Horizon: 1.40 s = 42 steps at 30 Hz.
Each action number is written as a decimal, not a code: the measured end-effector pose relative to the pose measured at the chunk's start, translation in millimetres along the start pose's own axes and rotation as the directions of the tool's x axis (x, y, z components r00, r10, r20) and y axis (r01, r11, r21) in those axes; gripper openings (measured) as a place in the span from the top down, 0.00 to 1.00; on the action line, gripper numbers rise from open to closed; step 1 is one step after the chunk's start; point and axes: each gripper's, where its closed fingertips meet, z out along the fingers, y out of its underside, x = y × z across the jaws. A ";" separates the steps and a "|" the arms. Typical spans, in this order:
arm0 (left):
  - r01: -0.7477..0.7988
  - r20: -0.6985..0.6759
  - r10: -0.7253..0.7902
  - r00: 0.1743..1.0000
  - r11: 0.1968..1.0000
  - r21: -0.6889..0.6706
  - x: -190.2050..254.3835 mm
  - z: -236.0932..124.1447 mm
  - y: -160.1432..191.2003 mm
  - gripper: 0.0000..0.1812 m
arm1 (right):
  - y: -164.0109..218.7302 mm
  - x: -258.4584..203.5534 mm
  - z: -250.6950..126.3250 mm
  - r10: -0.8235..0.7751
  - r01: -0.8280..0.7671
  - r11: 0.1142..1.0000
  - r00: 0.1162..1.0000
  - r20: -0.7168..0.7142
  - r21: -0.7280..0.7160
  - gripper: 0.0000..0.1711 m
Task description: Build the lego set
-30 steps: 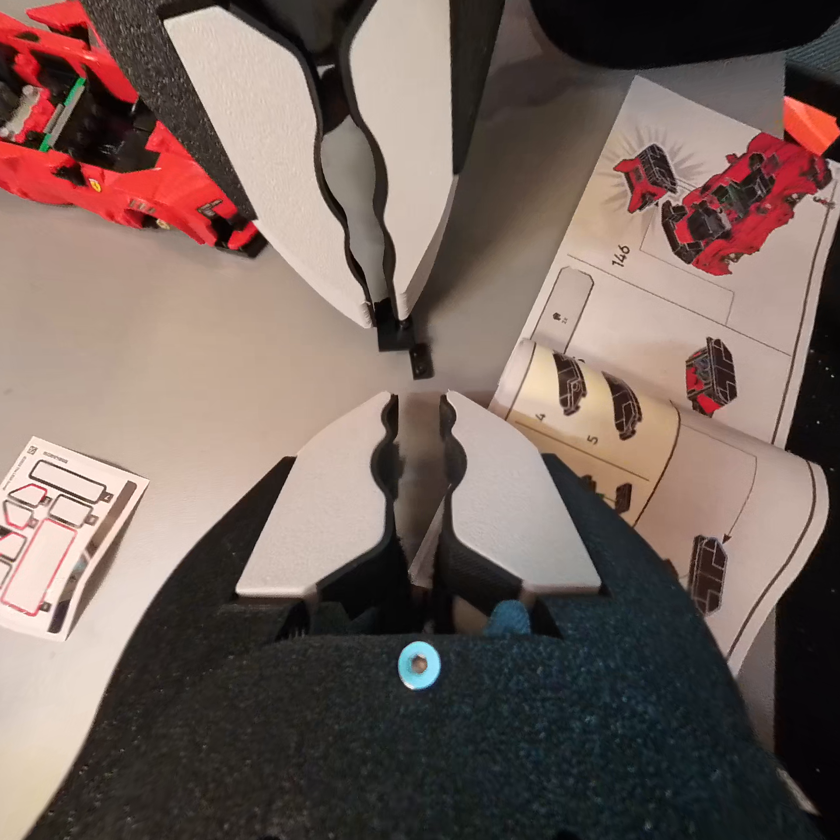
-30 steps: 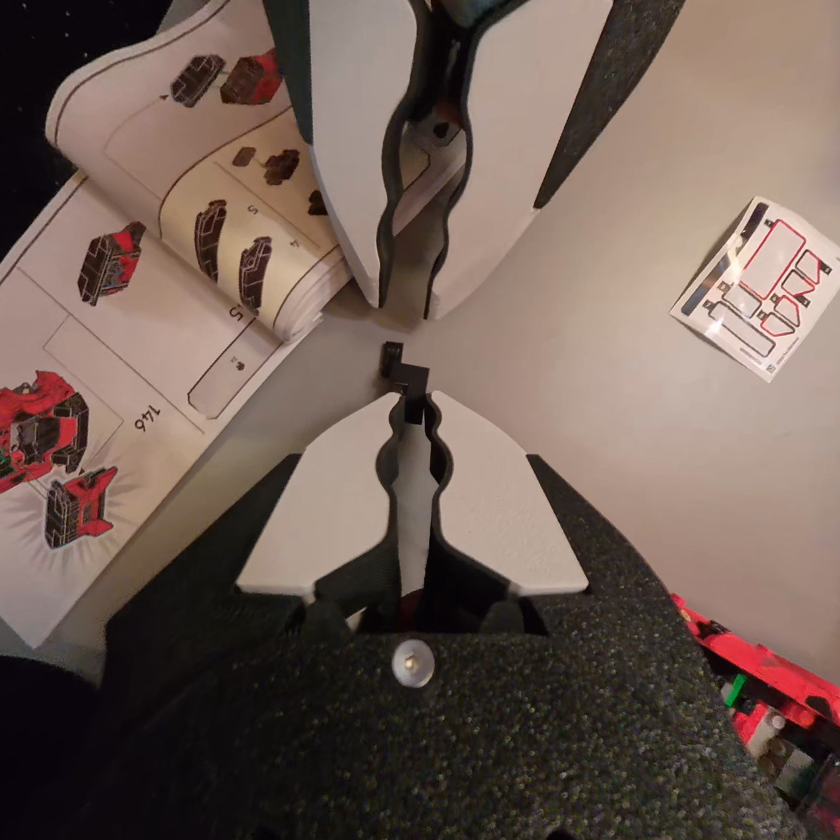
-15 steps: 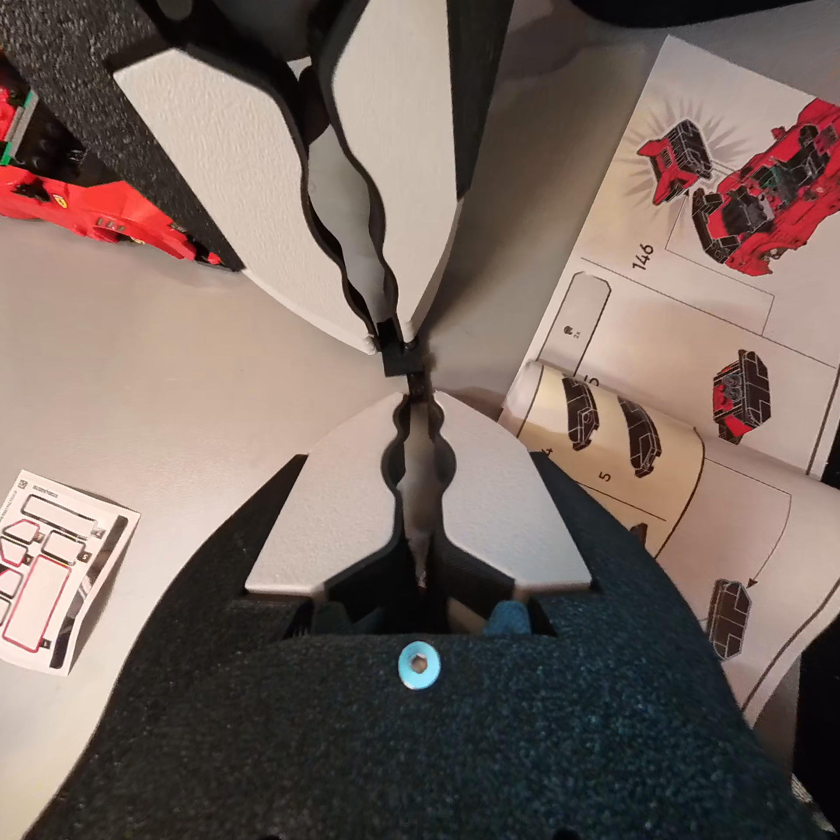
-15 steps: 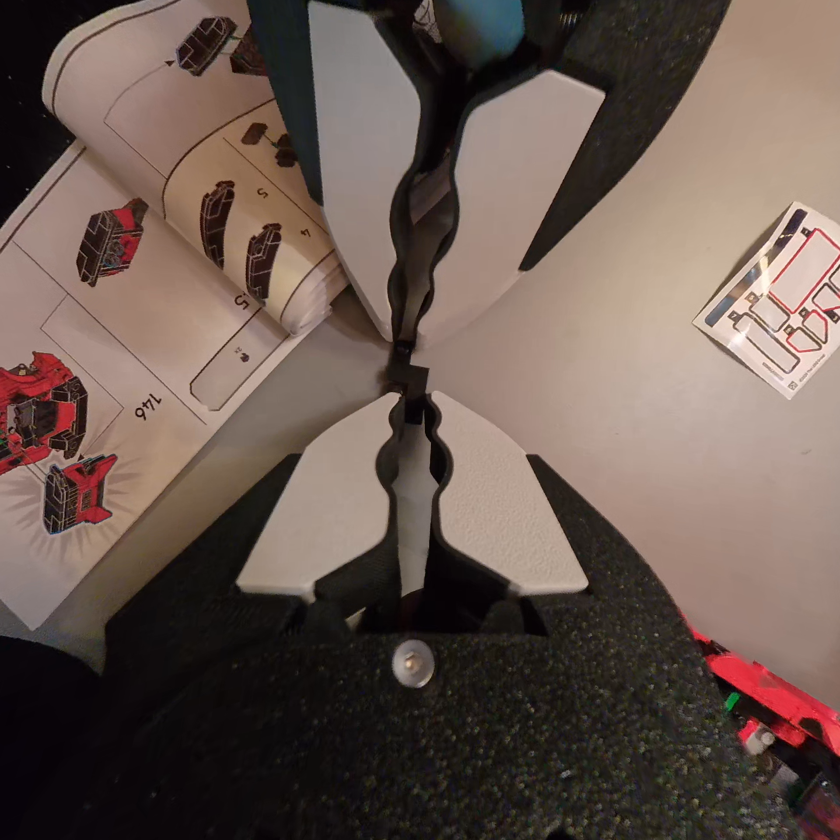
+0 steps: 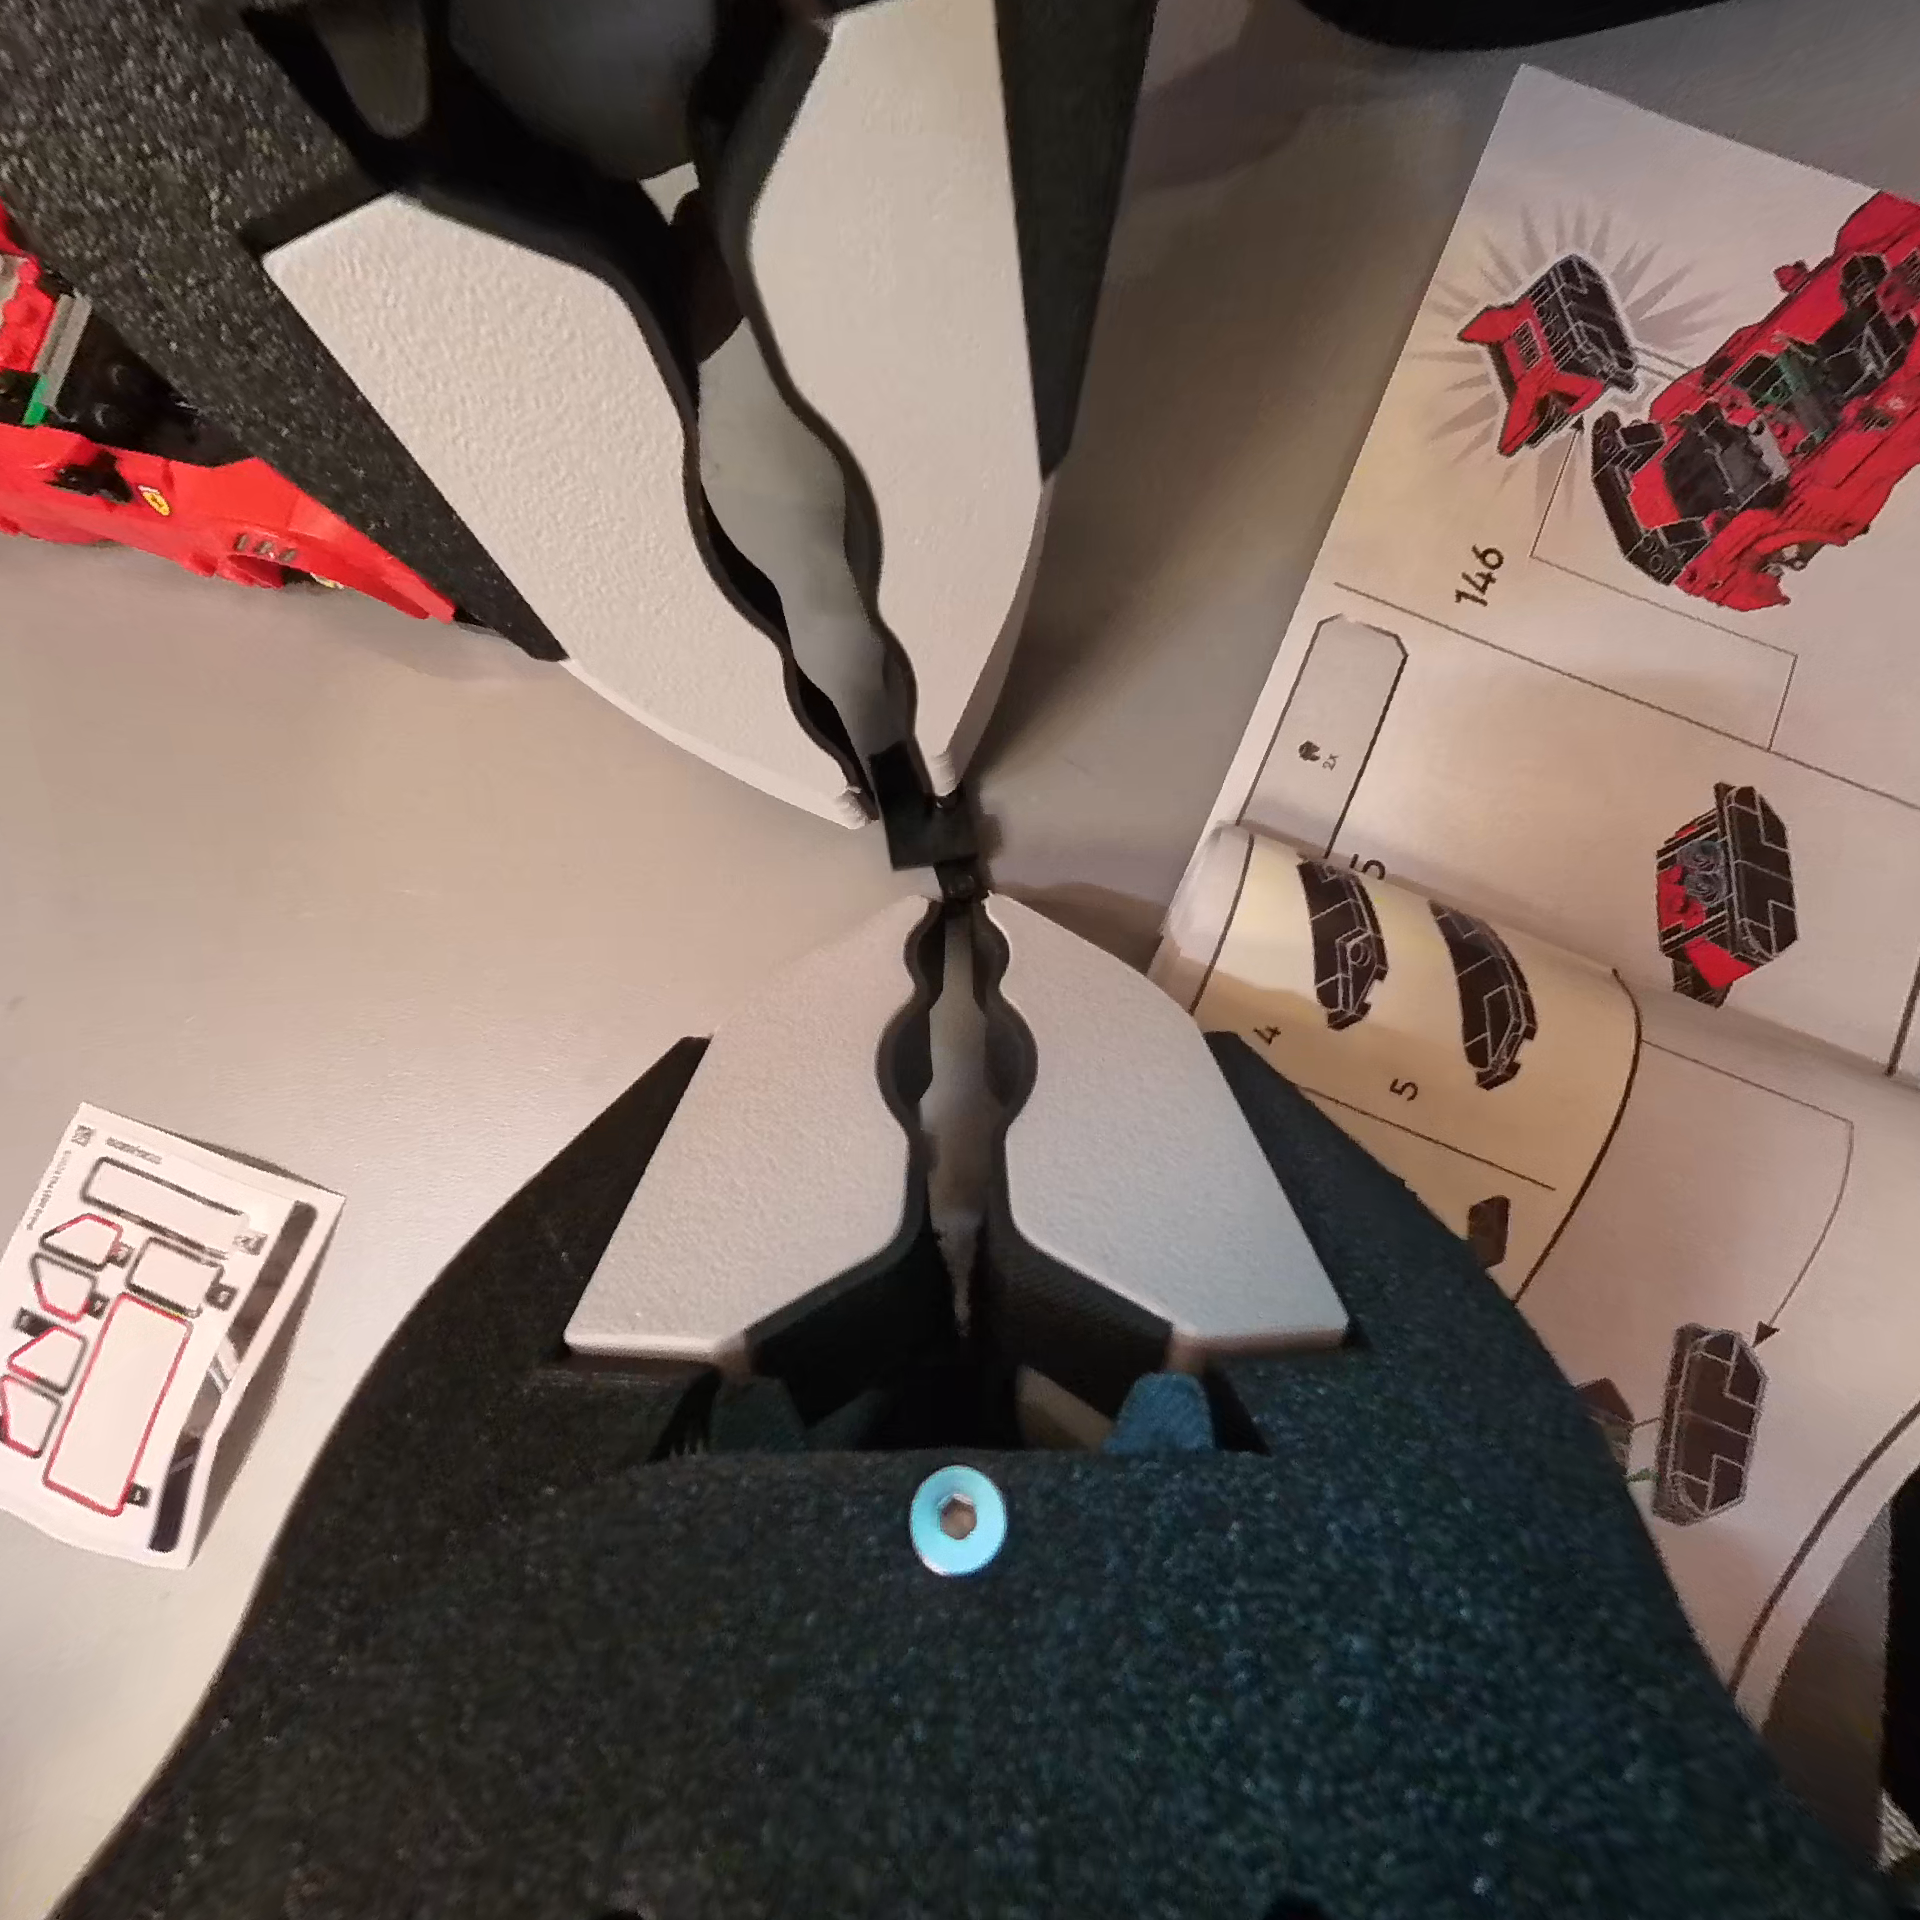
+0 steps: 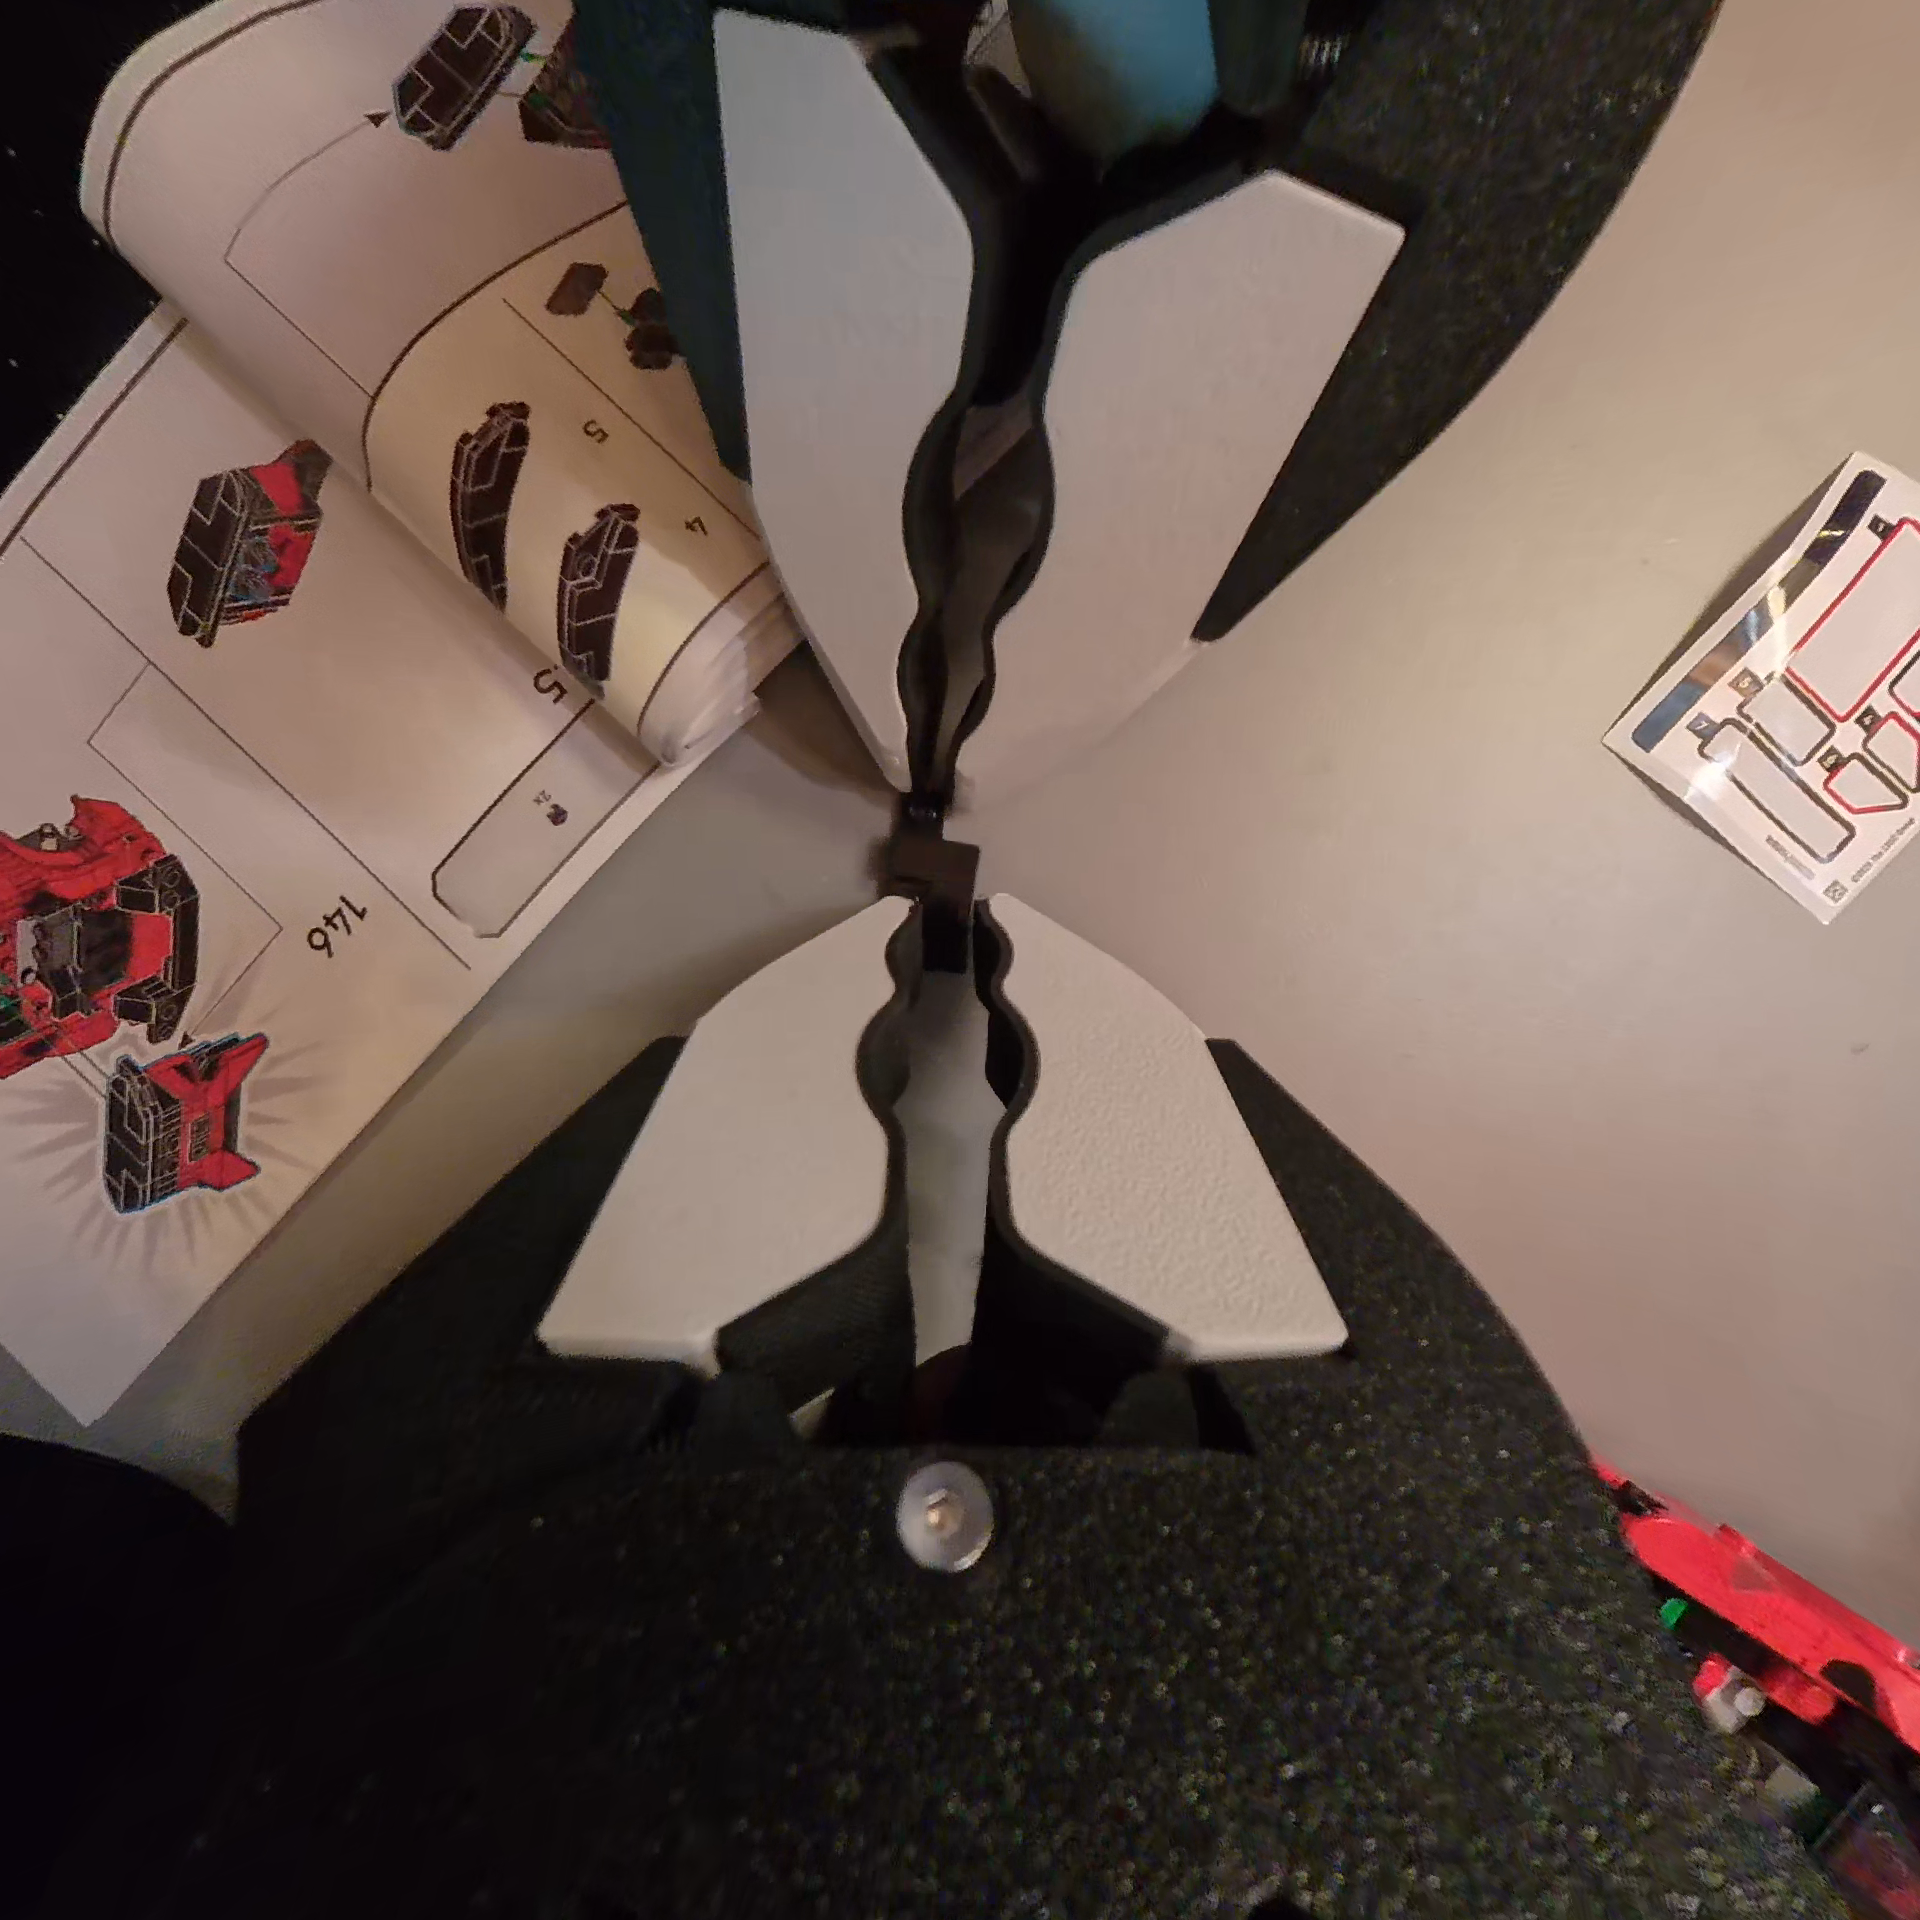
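Observation:
A small black lego piece hangs between my two grippers, which meet tip to tip above the grey table. My left gripper is shut on the piece's narrow end. My right gripper is shut on the other end of the black piece. The right gripper also shows at the top of the left wrist view, and the left gripper at the top of the right wrist view. A red lego car stands at the far left, partly hidden behind the right gripper; it also shows in the right wrist view.
An open instruction booklet lies to the right in the left wrist view and to the left in the right wrist view. A white sticker sheet lies on the table at the left; it also shows in the right wrist view. The grippers are tip to tip, or close to it.
The two grippers have come together tip to tip. My left gripper, slightly open and empty before, has shut on the free end of the black piece held by the right gripper.

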 end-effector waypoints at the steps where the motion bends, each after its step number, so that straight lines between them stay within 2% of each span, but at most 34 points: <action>1: -0.006 0.000 0.006 1.000 1.000 0.001 -0.2 0.0 0.1 0.98 | -0.3 -0.2 0.1 -0.003 0.003 1.000 1.000 0.002 0.000 0.94; 9: -0.049 -0.011 0.049 0.999 0.999 0.002 0.1 0.5 -0.1 0.98 | 4.0 7.1 -2.8 0.021 -0.022 0.999 0.999 -0.038 -0.029 0.90; 14: -0.073 -0.016 0.073 0.997 0.997 0.000 0.1 1.2 -0.8 0.99 | -7.9 1.7 -10.0 0.062 -0.060 0.995 0.998 -0.028 0.084 0.98; 21: -0.084 -0.022 0.084 0.996 0.996 0.004 -0.5 1.6 -1.2 0.99 | -11.8 2.1 -9.6 0.064 -0.059 0.990 0.998 -0.031 0.128 1.00; 29: -0.091 -0.023 0.091 0.996 0.996 0.006 -1.2 1.6 -1.4 0.99 | -8.7 -3.9 2.0 0.043 -0.044 0.997 0.999 0.014 0.068 1.00; 42: -0.092 -0.031 0.093 0.995 0.995 0.027 -1.5 1.8 -1.8 0.99 | -10.7 -5.0 4.2 0.025 -0.027 0.996 1.000 0.016 0.083 1.00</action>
